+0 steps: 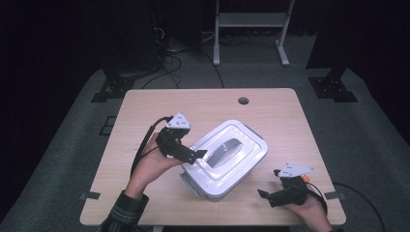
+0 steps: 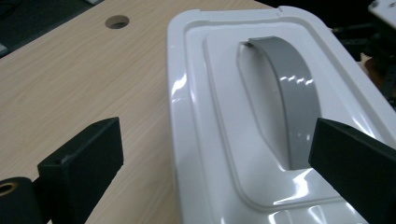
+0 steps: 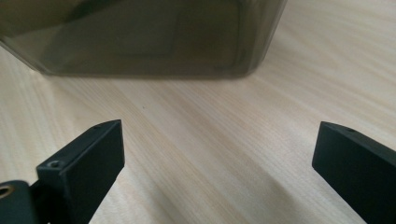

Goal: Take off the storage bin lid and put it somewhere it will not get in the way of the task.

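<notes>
Right gripper (image 1: 267, 195) fingers spread wide, near storage box (image 1: 225, 158) front corner on worktop (image 1: 145, 104). Left gripper (image 1: 200, 155) released too, over lid's left edge; centre on grey handle (image 2: 292, 100) before clamping.

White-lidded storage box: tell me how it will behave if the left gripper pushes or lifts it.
The storage box looks rigid plastic, so it should probably slide rather than flex. Its glossy lid may be slippery under the left gripper fingers. The grey handle seems the surer hold; its broad, low shape is unlikely to tip.
</notes>
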